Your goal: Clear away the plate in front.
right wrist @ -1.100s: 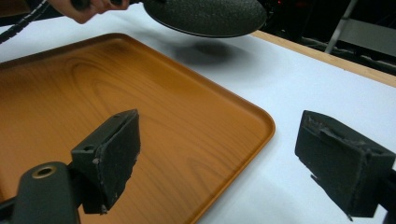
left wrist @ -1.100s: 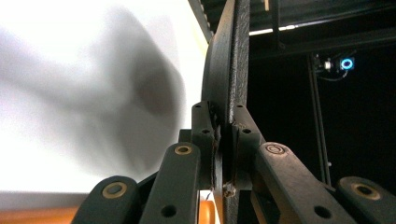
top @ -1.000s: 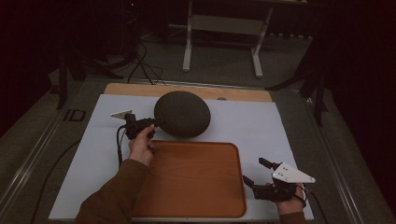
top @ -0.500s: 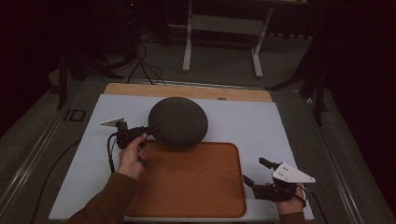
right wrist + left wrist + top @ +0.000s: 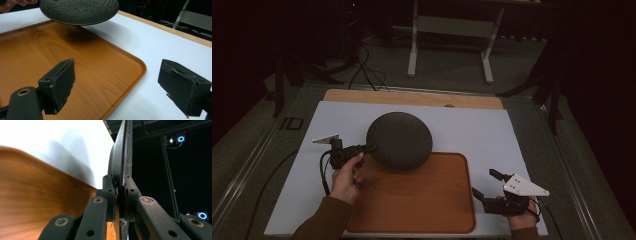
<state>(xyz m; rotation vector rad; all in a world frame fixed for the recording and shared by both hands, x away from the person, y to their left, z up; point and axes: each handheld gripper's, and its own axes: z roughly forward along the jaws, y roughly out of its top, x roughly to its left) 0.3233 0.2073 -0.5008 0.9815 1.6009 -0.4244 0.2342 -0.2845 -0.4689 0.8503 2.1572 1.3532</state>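
Observation:
A round dark grey plate [image 5: 399, 140] with a rough texture hangs above the far edge of a brown wooden tray [image 5: 412, 210]. My left gripper [image 5: 368, 148] is shut on the plate's left rim and holds it off the surface. In the left gripper view the plate's rim [image 5: 122, 157] stands edge-on, pinched between the two jaws. My right gripper [image 5: 487, 185] rests open at the tray's right side with nothing between its jaws. The right gripper view shows the plate [image 5: 80, 11] floating over the tray [image 5: 50, 50], casting a shadow on it.
The tray lies on a white mat [image 5: 492, 130] that covers a wooden table [image 5: 412, 97]. Beyond the table stands a white metal frame [image 5: 452, 45] on a dark floor, with cables [image 5: 367, 70] at the left.
My left gripper has carried the plate toward me and to the left, from the mat to above the tray's far edge. The right gripper has stayed put.

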